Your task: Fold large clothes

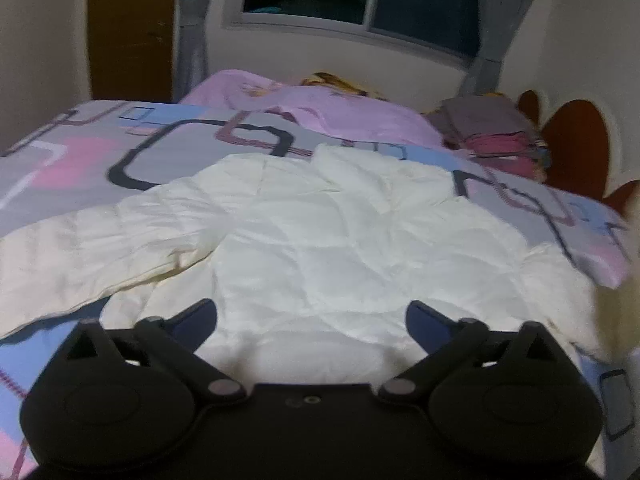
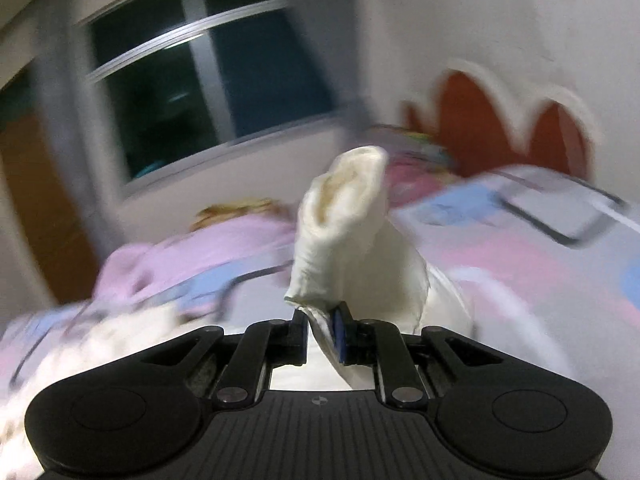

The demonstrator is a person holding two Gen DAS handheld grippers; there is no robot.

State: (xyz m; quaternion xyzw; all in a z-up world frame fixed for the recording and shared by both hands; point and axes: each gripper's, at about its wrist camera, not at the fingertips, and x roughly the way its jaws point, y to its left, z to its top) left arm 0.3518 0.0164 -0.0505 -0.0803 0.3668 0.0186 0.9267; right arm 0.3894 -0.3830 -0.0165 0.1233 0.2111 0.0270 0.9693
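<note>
Looking along the left gripper (image 1: pixel 312 316), its jaws stand wide apart with nothing between them, hovering over the hem of a cream quilted jacket (image 1: pixel 320 232) spread flat on the patterned bedspread (image 1: pixel 80 160). The jacket looks puffy and slippery, its one visible sleeve (image 1: pixel 100 240) lying out to the left side. From the right wrist, the right gripper (image 2: pixel 322 320) is clamped on the cuff of the other sleeve (image 2: pixel 344 216), which stands up as a soft open tube above the blurred bed. I judge a sleeve fold is under way; next the cuff needs carrying across the jacket's body and laying flat.
</note>
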